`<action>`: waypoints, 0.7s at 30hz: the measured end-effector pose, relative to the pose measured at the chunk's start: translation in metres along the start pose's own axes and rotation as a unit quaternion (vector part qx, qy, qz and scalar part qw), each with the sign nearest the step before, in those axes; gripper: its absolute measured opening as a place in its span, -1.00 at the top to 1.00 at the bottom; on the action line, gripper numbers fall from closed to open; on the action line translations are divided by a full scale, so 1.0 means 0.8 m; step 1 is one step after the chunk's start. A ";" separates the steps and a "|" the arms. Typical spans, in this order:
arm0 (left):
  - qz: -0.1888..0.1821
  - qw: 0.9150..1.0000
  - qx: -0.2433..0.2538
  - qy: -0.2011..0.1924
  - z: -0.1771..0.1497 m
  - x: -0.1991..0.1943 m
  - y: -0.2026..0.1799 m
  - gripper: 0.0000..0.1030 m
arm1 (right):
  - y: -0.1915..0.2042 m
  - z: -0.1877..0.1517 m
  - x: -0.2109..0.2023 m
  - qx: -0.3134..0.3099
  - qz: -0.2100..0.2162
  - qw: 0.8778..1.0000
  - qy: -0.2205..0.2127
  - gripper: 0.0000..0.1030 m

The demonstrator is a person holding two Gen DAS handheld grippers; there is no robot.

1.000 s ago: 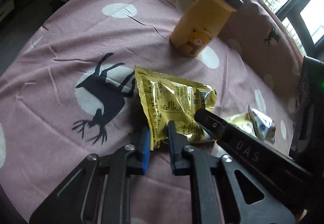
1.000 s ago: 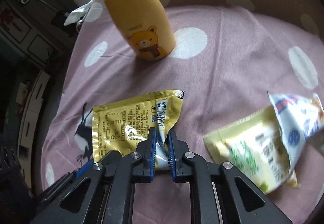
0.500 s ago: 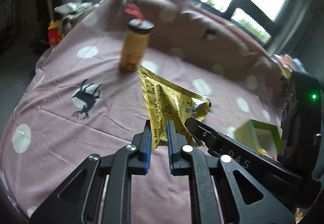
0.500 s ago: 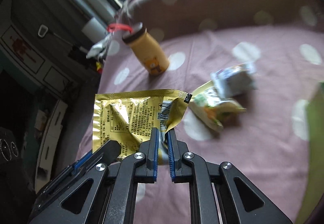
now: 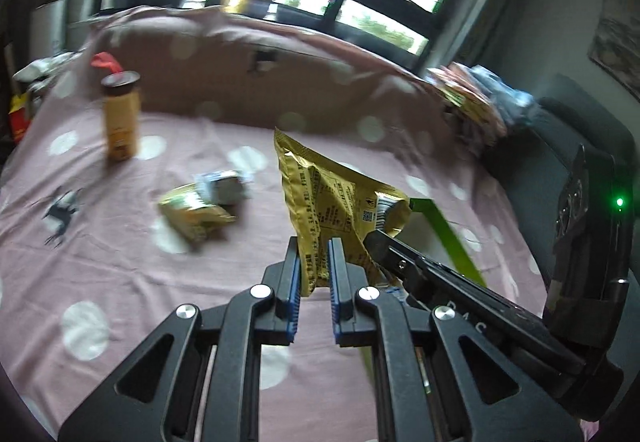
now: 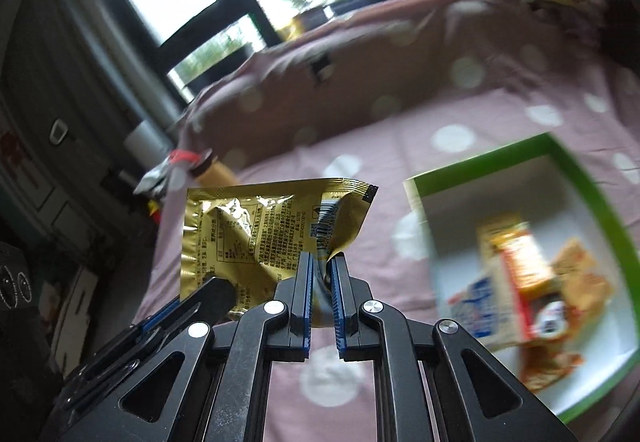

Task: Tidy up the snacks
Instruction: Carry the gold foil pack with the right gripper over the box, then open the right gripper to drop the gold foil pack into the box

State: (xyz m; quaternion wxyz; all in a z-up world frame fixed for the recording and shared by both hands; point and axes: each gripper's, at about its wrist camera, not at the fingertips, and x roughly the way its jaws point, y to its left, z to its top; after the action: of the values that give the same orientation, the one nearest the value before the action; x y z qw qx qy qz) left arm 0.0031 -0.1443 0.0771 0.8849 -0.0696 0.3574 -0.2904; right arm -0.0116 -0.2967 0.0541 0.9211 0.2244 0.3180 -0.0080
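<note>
A gold foil snack packet (image 5: 328, 198) hangs in the air above the pink spotted bedspread (image 5: 120, 266). My left gripper (image 5: 314, 262) is shut on its lower edge, and my right gripper (image 6: 322, 278) is shut on the packet (image 6: 256, 238) at its other corner. A green-rimmed white box (image 6: 600, 202) lies to the right in the right wrist view and holds several snack packs (image 6: 520, 282). Two more snack packs (image 5: 208, 198) lie on the bedspread left of the held packet.
A yellow bear bottle (image 5: 120, 118) with a dark cap stands at the far left of the bed. A padded headboard (image 5: 280, 82) runs along the back under the windows. A pile of packets (image 5: 480, 98) sits at the back right corner.
Both grippers have lifted the gold packet higher and carried it to the right. The green box has come into the right wrist view; the bottle has fallen away to the left.
</note>
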 end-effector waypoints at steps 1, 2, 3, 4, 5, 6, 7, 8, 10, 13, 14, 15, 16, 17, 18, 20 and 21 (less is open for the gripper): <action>-0.007 1.000 0.004 0.001 0.002 0.003 -0.006 0.82 | -0.006 0.001 -0.004 0.002 -0.007 1.000 -0.006 0.75; -0.017 1.000 0.009 0.003 0.003 0.011 -0.013 0.83 | -0.013 0.002 -0.008 0.005 -0.014 1.000 -0.012 0.75; -0.023 1.000 0.012 0.005 0.004 0.015 -0.018 0.83 | -0.020 0.003 -0.011 0.009 -0.021 1.000 -0.016 0.75; -0.031 0.999 0.012 0.007 0.005 0.020 -0.023 0.82 | -0.026 0.003 -0.014 0.013 -0.026 0.999 -0.018 0.75; -0.039 0.999 0.012 0.011 0.007 0.026 -0.027 0.82 | -0.032 0.004 -0.015 0.016 -0.032 0.999 -0.019 0.75; -0.049 0.999 0.012 0.017 0.008 0.033 -0.032 0.82 | -0.040 0.003 -0.016 0.021 -0.043 0.999 -0.018 0.75; -0.059 0.998 0.014 0.022 0.009 0.039 -0.038 0.82 | -0.046 0.003 -0.018 0.025 -0.051 0.998 -0.018 0.75; -0.068 0.997 0.017 0.025 0.009 0.044 -0.043 0.82 | -0.055 0.002 -0.023 0.030 -0.059 0.998 -0.020 0.75; -0.083 0.996 0.027 0.031 0.007 0.052 -0.057 0.82 | -0.069 0.003 -0.029 0.040 -0.076 0.996 -0.023 0.75; -0.108 0.993 0.037 0.044 0.005 0.068 -0.076 0.82 | -0.089 0.002 -0.036 0.054 -0.098 0.993 -0.028 0.75; -0.113 0.992 0.038 0.048 0.003 0.071 -0.081 0.82 | -0.095 0.003 -0.037 0.059 -0.105 0.992 -0.029 0.75; -0.120 0.991 0.040 0.054 0.002 0.077 -0.087 0.82 | -0.103 0.002 -0.037 0.066 -0.111 0.991 -0.027 0.75; -0.126 0.989 0.042 0.058 0.000 0.082 -0.092 0.82 | -0.110 0.001 -0.038 0.073 -0.116 0.990 -0.024 0.75; -0.133 0.988 0.044 0.062 -0.001 0.086 -0.096 0.82 | -0.118 0.001 -0.038 0.080 -0.121 0.989 -0.020 0.75; -0.141 0.987 0.044 0.067 -0.003 0.091 -0.100 0.82 | -0.123 0.000 -0.038 0.084 -0.126 0.988 -0.018 0.75; -0.157 0.984 0.039 0.079 -0.006 0.100 -0.105 0.86 | -0.131 -0.002 -0.042 0.090 -0.133 0.987 -0.018 0.75; -0.173 0.980 0.031 0.088 -0.007 0.106 -0.105 0.88 | -0.135 -0.003 -0.045 0.092 -0.130 0.987 -0.020 0.75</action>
State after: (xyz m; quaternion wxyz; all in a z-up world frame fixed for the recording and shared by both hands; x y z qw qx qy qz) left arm 0.0091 -0.2606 0.0510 0.7881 -0.0776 0.4072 -0.4550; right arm -0.0582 -0.3971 0.0296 0.8937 0.2652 0.3238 -0.1615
